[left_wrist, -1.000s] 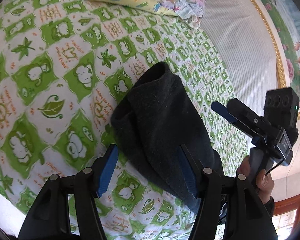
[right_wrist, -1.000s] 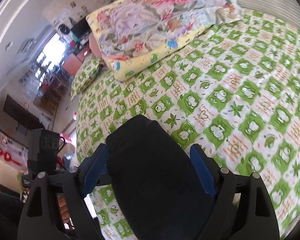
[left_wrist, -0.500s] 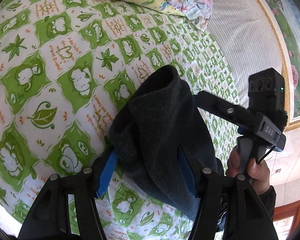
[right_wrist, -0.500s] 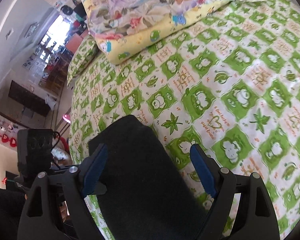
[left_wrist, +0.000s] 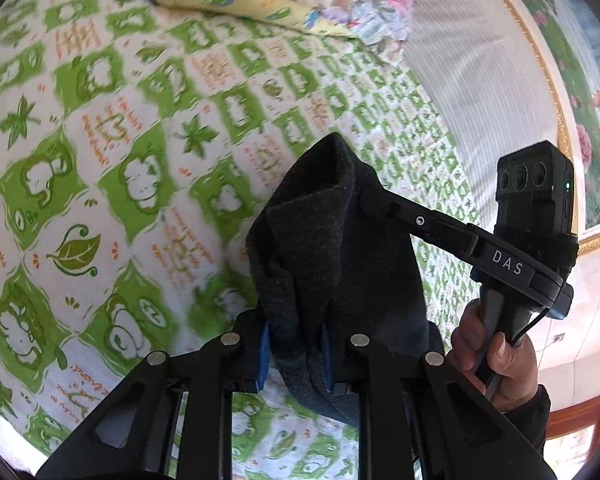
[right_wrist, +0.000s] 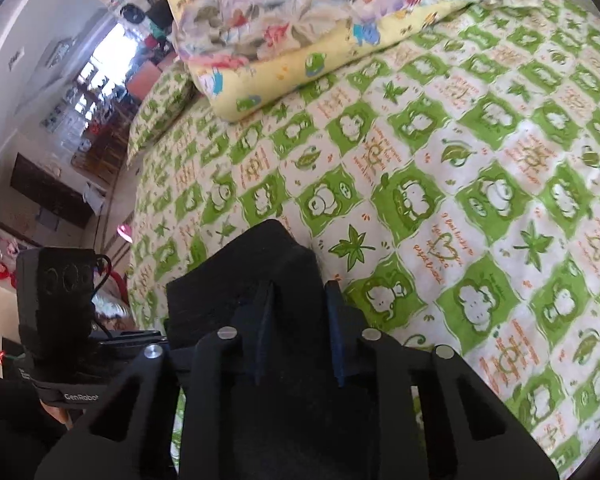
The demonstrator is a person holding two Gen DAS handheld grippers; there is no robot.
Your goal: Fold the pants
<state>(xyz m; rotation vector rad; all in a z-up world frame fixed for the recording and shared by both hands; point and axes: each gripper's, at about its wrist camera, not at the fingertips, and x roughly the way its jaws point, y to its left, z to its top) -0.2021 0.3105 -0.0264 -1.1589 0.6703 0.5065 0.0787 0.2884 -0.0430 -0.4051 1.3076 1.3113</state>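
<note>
Both grippers, left [left_wrist: 294, 354] and right [right_wrist: 298, 332], pinch the dark pants [left_wrist: 332, 248] narrowly, apparently bunched fabric.

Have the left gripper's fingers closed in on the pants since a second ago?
Yes. The left gripper was spread wide around the dark pants; now its blue pads pinch the fabric, well inside the pivot bolts they stood near before.

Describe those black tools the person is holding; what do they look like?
Each gripper is a matte black frame with silver rivets and two fingers faced with blue pads. The right gripper carries a boxy three-lens camera, white "DAS" lettering, a green light and a thin cable. The right hand is bare, with a dark sleeve.
</note>
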